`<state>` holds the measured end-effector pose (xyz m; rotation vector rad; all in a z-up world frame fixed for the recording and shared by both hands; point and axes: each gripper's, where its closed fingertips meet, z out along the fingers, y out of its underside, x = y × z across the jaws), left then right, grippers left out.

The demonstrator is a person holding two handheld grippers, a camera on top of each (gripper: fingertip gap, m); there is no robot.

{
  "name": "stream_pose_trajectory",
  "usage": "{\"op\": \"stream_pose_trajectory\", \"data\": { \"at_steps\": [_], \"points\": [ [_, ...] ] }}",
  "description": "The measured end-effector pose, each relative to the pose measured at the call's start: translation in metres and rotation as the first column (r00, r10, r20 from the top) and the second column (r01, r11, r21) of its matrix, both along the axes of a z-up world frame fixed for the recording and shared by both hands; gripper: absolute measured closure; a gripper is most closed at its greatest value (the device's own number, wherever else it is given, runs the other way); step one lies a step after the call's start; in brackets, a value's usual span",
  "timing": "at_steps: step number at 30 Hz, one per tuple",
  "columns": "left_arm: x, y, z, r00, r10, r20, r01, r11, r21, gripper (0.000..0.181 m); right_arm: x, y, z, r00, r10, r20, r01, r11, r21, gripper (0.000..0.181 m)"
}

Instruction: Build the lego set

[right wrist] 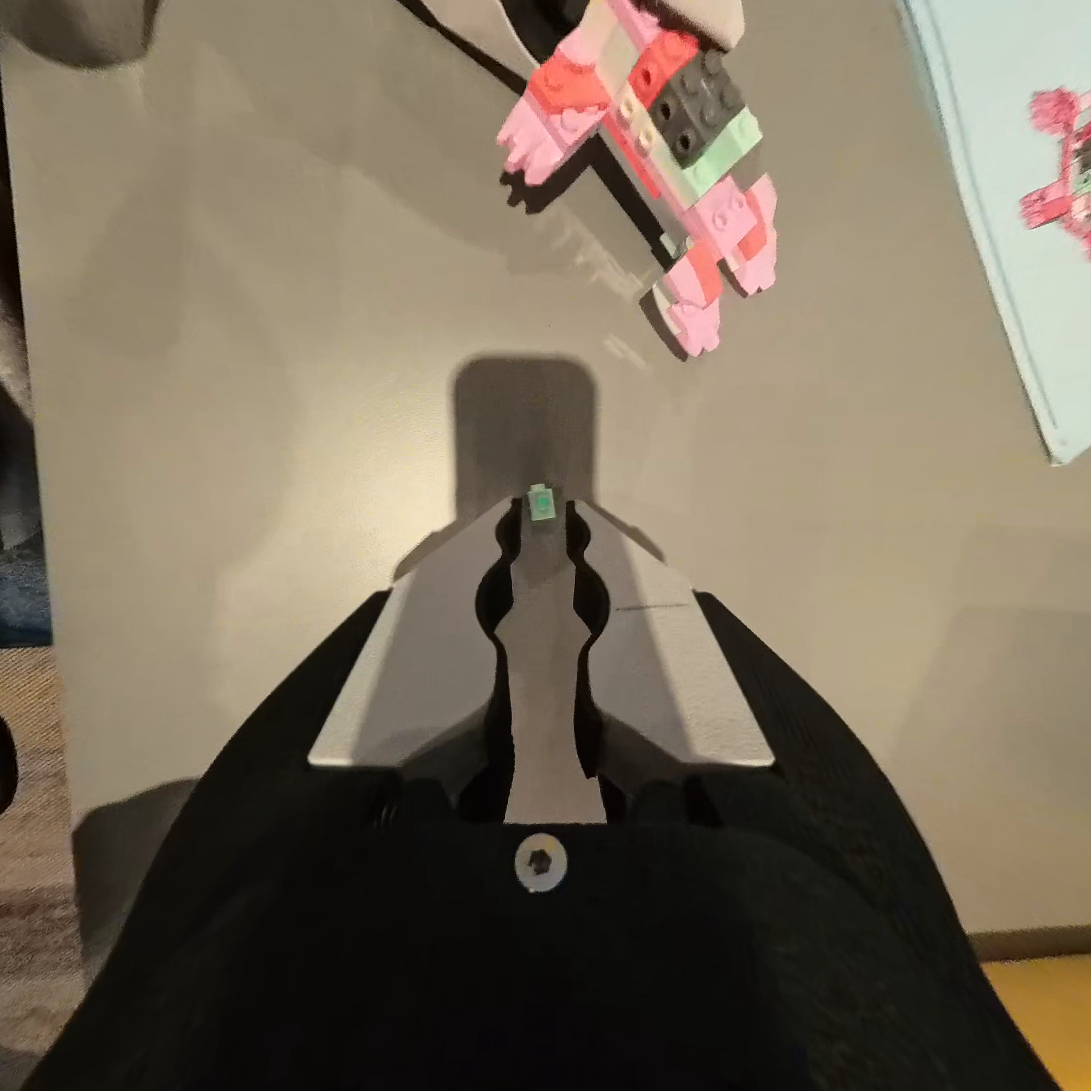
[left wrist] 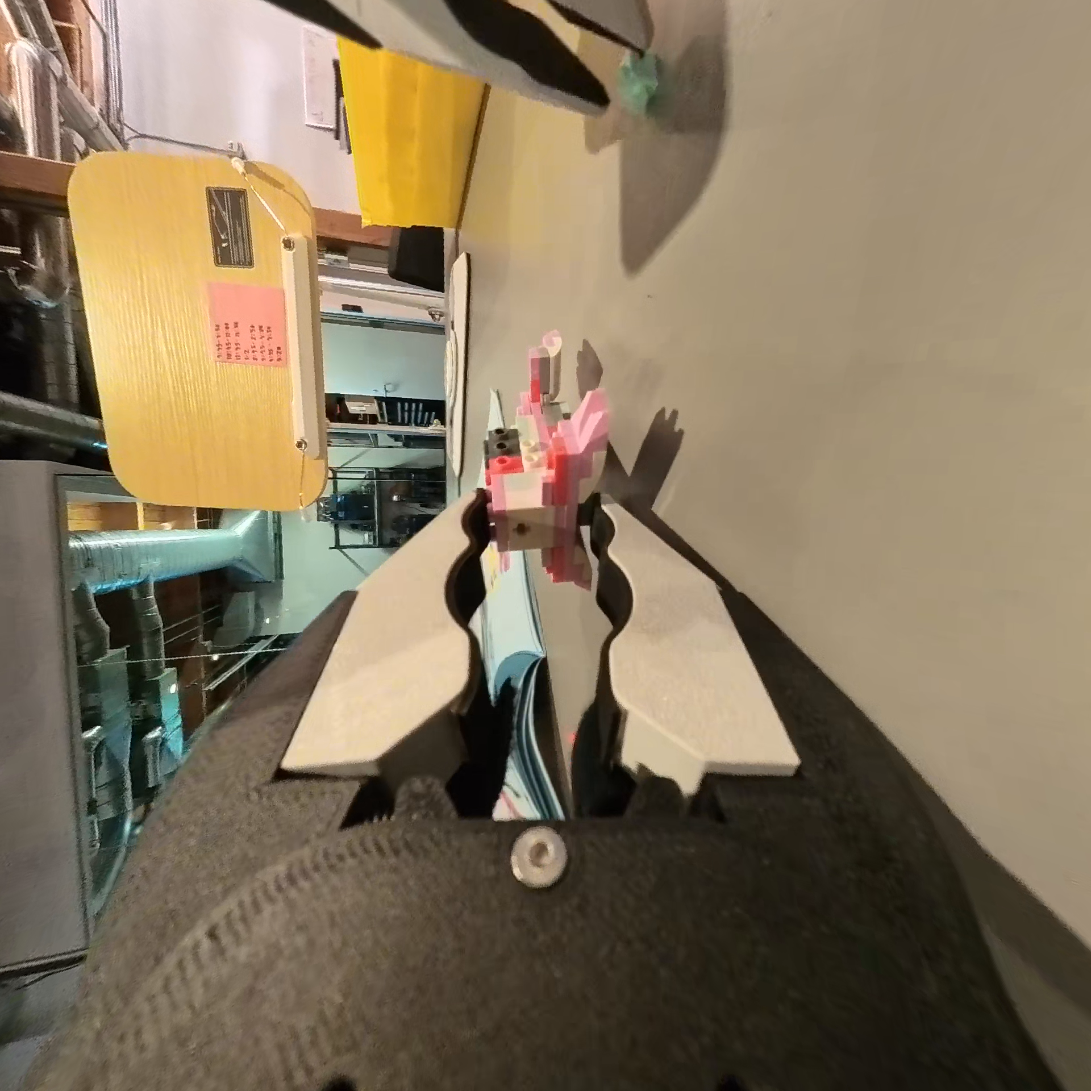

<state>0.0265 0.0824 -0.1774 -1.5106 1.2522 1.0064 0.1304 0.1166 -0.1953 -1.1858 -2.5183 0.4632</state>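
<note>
A pink, red, black and mint lego model (left wrist: 555,460) is clamped at one end between my left gripper's (left wrist: 537,513) tips and held above the grey table (left wrist: 856,413). In the right wrist view the model (right wrist: 649,147) hangs at the top, with a left finger (right wrist: 708,23) behind it. My right gripper (right wrist: 542,515) is shut on a small green lego piece (right wrist: 542,505) above the table (right wrist: 265,354), short of the model. In the left wrist view the right gripper (left wrist: 614,82) and green piece (left wrist: 639,77) show at the top edge.
An open instruction booklet (left wrist: 519,649) lies on the table under the left gripper and shows at the right (right wrist: 1015,177). A yellow box (left wrist: 413,136) and a white round object (left wrist: 457,366) stand at the table's far end. A wooden board (left wrist: 195,330) is beyond the edge. One gripper's finger ends stand about 12 centimeters off the other's.
</note>
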Motion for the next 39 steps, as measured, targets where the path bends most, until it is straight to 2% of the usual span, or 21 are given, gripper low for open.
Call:
{"op": "stream_pose_trajectory", "data": {
  "at_steps": [5, 8, 10, 13, 15, 19, 24, 29, 33, 34, 35, 37, 39],
  "points": [
    [-0.001, -0.001, -0.001, 1.0, 0.006, 0.013, -0.006, 1.0, -0.009, 0.148, -0.003, 0.0, -0.001, 0.999, -0.026, 0.024, 0.027, 0.999, -0.031, 0.175],
    [-0.001, 0.003, 0.004, 0.995, 0.041, 0.088, -0.042, 0.999, 0.017, 0.148, -0.03, 0.005, 0.021, 0.977, -0.152, -0.151, 0.139, 0.986, -0.093, 0.175],
    [-0.002, 0.009, 0.016, 0.977, 0.084, 0.196, -0.096, 0.994, 0.051, 0.148, -0.057, 0.007, 0.05, 0.906, -0.272, -0.323, 0.216, 0.956, -0.199, 0.176],
    [-0.005, 0.019, 0.034, 0.897, 0.151, 0.415, -0.188, 0.981, 0.05, 0.148, -0.089, 0.005, 0.094, 0.738, -0.436, -0.515, 0.242, 0.884, -0.401, 0.176],
    [-0.006, 0.022, 0.05, 0.846, 0.161, 0.508, -0.235, 0.968, 0.086, 0.149, -0.102, 0.0, 0.11, 0.673, -0.522, -0.524, 0.223, 0.819, -0.529, 0.176],
    [-0.007, 0.022, 0.067, 0.778, 0.156, 0.608, -0.29, 0.949, 0.127, 0.149, -0.115, -0.004, 0.117, 0.643, -0.591, -0.488, 0.229, 0.756, -0.614, 0.176],
    [-0.007, 0.019, 0.072, 0.778, 0.133, 0.614, -0.285, 0.946, 0.156, 0.149, -0.116, -0.003, 0.12, 0.638, -0.604, -0.478, 0.265, 0.755, -0.6, 0.176],
    [-0.005, 0.018, 0.073, 0.788, 0.113, 0.605, -0.265, 0.95, 0.168, 0.149, -0.114, -0.004, 0.119, 0.685, -0.602, -0.409, 0.277, 0.735, -0.619, 0.176],
    [-0.013, 0.016, 0.072, 0.8, 0.132, 0.585, -0.279, 0.946, 0.167, 0.149, -0.102, 0.009, 0.126, 0.639, -0.589, -0.495, 0.305, 0.785, -0.54, 0.176],
    [-0.017, 0.015, 0.071, 0.809, 0.146, 0.57, -0.287, 0.944, 0.165, 0.149, -0.095, 0.013, 0.12, 0.645, -0.577, -0.501, 0.32, 0.8, -0.508, 0.176],
    [-0.023, 0.015, 0.069, 0.817, 0.163, 0.553, -0.298, 0.94, 0.163, 0.149, -0.086, 0.015, 0.107, 0.678, -0.549, -0.488, 0.328, 0.821, -0.467, 0.176],
    [-0.029, 0.014, 0.066, 0.82, 0.184, 0.542, -0.311, 0.938, 0.152, 0.149, -0.065, 0.018, 0.06, 0.782, -0.502, -0.37, 0.361, 0.849, -0.387, 0.175],
    [-0.029, 0.015, 0.064, 0.812, 0.181, 0.555, -0.303, 0.943, 0.136, 0.149, -0.047, 0.021, 0.022, 0.847, -0.454, -0.277, 0.356, 0.871, -0.338, 0.175]
  ]
}}
